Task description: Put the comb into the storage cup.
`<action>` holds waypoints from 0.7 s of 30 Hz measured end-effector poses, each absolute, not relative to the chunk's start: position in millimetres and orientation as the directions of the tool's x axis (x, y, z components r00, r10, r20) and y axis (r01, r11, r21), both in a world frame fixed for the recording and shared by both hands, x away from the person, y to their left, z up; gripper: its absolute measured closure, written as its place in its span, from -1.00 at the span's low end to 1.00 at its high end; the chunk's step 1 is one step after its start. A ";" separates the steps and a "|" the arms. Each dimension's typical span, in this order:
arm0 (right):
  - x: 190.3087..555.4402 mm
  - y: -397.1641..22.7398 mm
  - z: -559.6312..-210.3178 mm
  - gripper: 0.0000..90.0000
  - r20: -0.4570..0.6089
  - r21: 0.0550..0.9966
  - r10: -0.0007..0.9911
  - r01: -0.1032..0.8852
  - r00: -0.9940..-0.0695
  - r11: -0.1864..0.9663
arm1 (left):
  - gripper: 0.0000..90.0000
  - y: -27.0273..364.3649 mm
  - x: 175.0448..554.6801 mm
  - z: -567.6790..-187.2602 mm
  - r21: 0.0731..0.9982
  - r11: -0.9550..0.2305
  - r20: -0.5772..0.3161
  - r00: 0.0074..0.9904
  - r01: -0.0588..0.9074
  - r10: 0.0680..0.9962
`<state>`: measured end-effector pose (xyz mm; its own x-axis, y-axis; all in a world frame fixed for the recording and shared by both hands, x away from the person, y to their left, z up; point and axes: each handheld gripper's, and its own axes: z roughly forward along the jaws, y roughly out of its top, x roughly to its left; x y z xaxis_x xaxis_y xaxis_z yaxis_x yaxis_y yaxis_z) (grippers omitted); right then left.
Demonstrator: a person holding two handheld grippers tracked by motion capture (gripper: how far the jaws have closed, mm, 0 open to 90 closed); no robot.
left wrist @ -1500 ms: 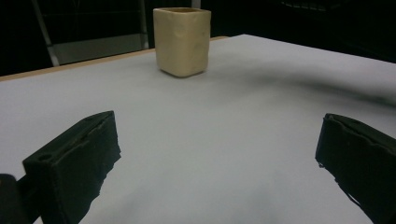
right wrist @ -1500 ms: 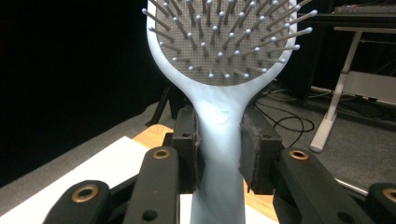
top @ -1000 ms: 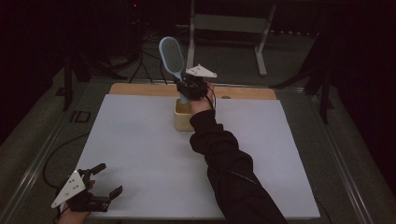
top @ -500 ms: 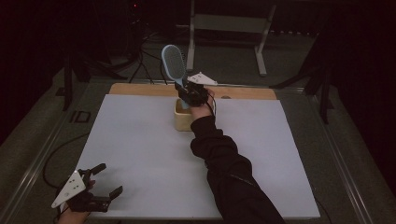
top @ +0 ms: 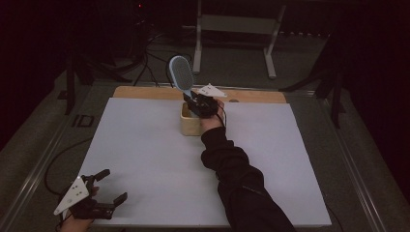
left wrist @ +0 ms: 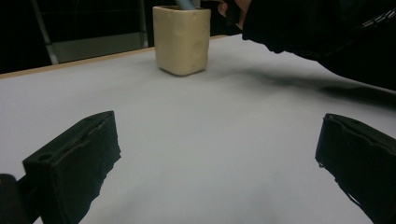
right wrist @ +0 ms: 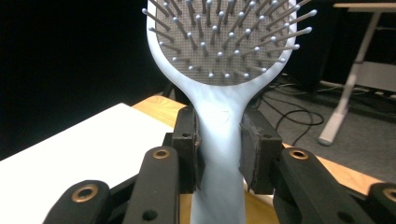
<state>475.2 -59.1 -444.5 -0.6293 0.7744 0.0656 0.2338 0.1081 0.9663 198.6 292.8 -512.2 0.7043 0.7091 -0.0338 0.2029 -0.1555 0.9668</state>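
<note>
Right gripper above the cup, jaws clamped on the neck of the brush, just below the head. Pads pressed against both sides of the pale blue handle in the right gripper view, bristles facing the camera. Brush upright, tilted slightly, head well above the cup's rim and handle running down toward the cup; lower end hidden behind the gripper in the high view. In the left gripper view, a bit of blue handle at the cup's mouth, cut off by the top edge.

Cup standing on the white mat, near its far edge, with a strip of bare wooden tabletop just beyond the cup. Dark sleeve stretching from the near edge of the mat up to the cup, crossing the mat's middle right.

Left gripper far from the cup, at the near left corner of the mat, jaws wide apart and holding nothing. Bare mat between its jaws and the cup in the left gripper view, with the sleeve to the cup's right.

Beyond the table, past the cup: dark floor, cables, a grey metal frame.
</note>
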 end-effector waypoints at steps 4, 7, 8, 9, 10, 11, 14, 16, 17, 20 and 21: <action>473.3 -62.2 -449.1 0.56 0.058 0.969 0.772 0.221 -0.633 0.108 | -1.00 292.9 198.8 -512.4 0.967 -0.154 -0.037 0.704 0.205 0.709; 471.5 -64.2 -451.3 0.55 0.038 0.971 0.766 0.205 -0.642 0.123 | -1.00 292.9 199.0 -512.7 0.966 -0.155 -0.036 0.704 0.206 0.709; 471.0 -64.6 -452.0 0.55 0.034 0.971 0.762 0.203 -0.647 0.129 | -1.00 292.8 199.1 -512.7 0.966 -0.155 -0.036 0.705 0.206 0.709; 470.7 -64.9 -452.6 0.55 0.030 0.970 0.759 0.202 -0.651 0.135 | -1.00 292.7 199.0 -512.7 0.966 -0.157 -0.035 0.704 0.206 0.710; 470.4 -65.0 -453.3 0.55 0.022 0.970 0.761 0.198 -0.648 0.141 | -1.00 292.7 199.0 -512.7 0.966 -0.157 -0.035 0.704 0.206 0.710; 470.5 -65.6 -453.7 0.55 0.021 0.970 0.759 0.199 -0.650 0.143 | -1.00 292.7 199.1 -512.7 0.966 -0.156 -0.036 0.704 0.206 0.709; 470.6 -66.4 -454.4 0.55 0.024 0.970 0.758 0.200 -0.652 0.140 | -1.00 292.9 199.3 -512.9 0.966 -0.156 -0.035 0.703 0.207 0.710; 471.2 -66.7 -455.5 0.54 0.017 0.970 0.755 0.194 -0.656 0.146 | -1.00 292.9 199.3 -513.0 0.965 -0.159 -0.034 0.703 0.208 0.711; 470.7 -66.7 -456.2 0.53 0.013 0.970 0.757 0.192 -0.654 0.148 | -1.00 292.9 199.3 -512.9 0.965 -0.159 -0.034 0.703 0.208 0.710; 470.7 -68.0 -458.3 0.33 0.034 0.970 0.738 0.201 -0.674 0.139 | -1.00 293.0 199.3 -512.9 0.965 -0.163 -0.030 0.699 0.208 0.714; 471.3 -68.3 -459.3 0.16 0.050 0.967 0.724 0.216 -0.688 0.138 | -1.00 293.2 199.4 -512.9 0.965 -0.160 -0.032 0.697 0.208 0.716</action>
<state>471.3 -68.3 -459.3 -0.6878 0.7241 0.0503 0.2157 0.1376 0.9667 199.4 293.2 -512.9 0.6973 0.7160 -0.0318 0.2081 -0.1598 0.9650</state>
